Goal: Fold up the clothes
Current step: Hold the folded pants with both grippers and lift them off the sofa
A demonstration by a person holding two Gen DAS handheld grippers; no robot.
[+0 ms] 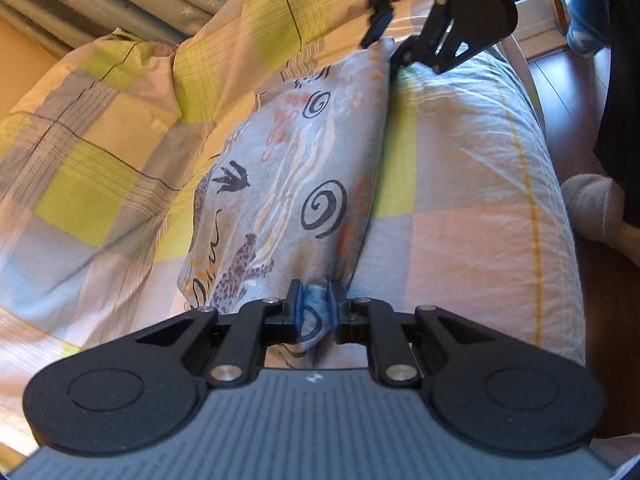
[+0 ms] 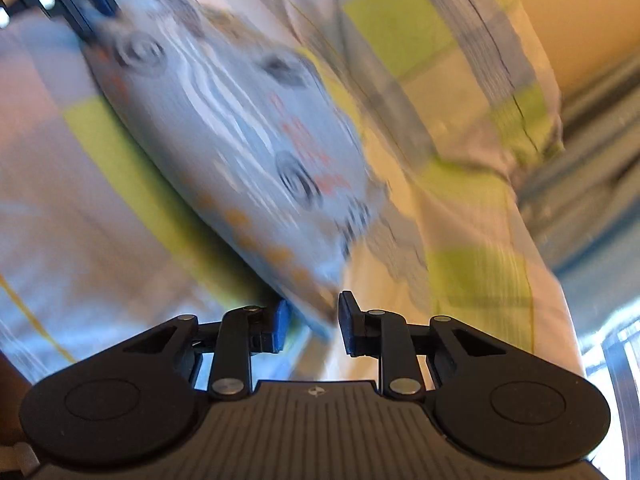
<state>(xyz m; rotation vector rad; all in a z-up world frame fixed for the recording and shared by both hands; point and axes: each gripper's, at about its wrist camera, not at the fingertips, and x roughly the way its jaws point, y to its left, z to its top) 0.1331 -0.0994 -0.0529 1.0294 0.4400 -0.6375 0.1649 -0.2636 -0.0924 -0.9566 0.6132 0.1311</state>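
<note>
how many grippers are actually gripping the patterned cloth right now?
1. The left gripper is shut on the patterned cloth at its near end; the right gripper is open at the far end.

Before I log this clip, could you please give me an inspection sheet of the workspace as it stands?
Surface: bed under a checked quilt in pink, green and blue, rumpled on the far side.
Job's things: patterned blue garment, folded narrow, lying along the quilt.
Clutter: nothing seen.
Grippers: left gripper shut on the garment's near end; right gripper open at the opposite end, fabric between its fingers, view blurred.
Cables: nothing seen.
Surroundings: wooden floor beside the bed; a person's socked foot on it; striped bedding piled beyond the quilt.
</note>
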